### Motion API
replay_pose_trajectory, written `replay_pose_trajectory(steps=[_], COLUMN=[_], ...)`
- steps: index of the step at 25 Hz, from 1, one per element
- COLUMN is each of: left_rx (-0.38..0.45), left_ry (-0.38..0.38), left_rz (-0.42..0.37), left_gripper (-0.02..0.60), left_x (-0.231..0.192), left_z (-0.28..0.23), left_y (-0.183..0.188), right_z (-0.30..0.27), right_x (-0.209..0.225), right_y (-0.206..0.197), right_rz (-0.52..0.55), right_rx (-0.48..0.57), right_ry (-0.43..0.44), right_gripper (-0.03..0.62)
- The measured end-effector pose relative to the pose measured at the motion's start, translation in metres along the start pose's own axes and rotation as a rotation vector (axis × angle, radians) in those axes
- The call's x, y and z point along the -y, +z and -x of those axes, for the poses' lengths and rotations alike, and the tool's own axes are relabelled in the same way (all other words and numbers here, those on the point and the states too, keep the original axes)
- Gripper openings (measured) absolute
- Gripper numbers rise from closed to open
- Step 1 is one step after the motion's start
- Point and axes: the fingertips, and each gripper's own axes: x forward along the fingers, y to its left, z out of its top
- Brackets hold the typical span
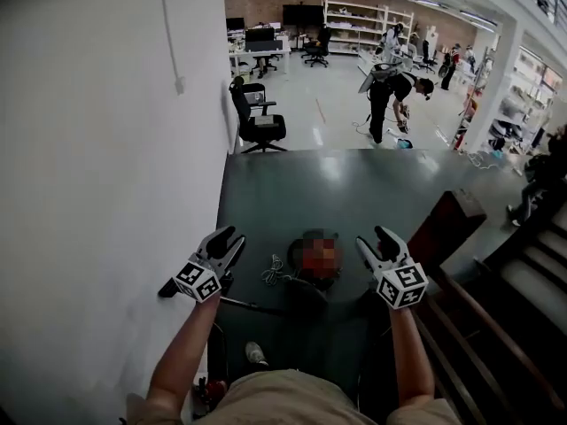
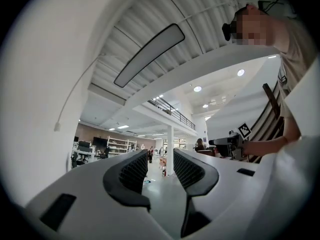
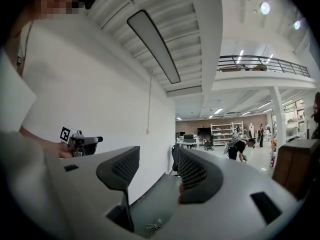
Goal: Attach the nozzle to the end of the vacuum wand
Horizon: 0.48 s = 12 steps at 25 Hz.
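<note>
- Two white plastic grippers, left gripper (image 1: 230, 239) and right gripper (image 1: 373, 237), are hovering at lower centre, each holding its two black ribbed jaws partly apart and gripping nothing.
- One thin dark rod (image 1: 252, 305) — seemingly the vacuum wand — is lying under the left gripper, near one tangled white cable (image 1: 276, 274).

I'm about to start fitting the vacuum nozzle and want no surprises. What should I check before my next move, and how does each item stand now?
1. Left gripper empty, jaws apart: ok.
2. Right gripper empty, jaws apart: ok.
3. Nozzle found: cannot tell; no view shows it clearly.
4. Wand found: cannot tell; a thin dark rod below the left gripper might be it.
5. Cable coil clear of both grippers: ok, it lies well below them.
6. Grippers aimed at the work: not ok; both views look out across the room.
</note>
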Motion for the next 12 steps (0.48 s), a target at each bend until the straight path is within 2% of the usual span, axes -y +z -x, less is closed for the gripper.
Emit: replay_pose_trajectory(steps=[6, 12], left_rx=[-0.019, -0.113], left_ry=[0.004, 0.04], left_rz=[-0.025, 0.011], left_gripper=[0.167, 0.167], left_x=[0.07, 0.107], left_z=[0.016, 0.042], left_y=[-0.022, -0.076], right_z=[0.102, 0.164], right_x=[0.035, 0.053], right_y=[-0.028, -0.075], right_rz=[0.064, 0.01], right_rx=[-0.027, -0.074], right_ry=[-0.093, -0.141], right_gripper=[0.244, 0.244])
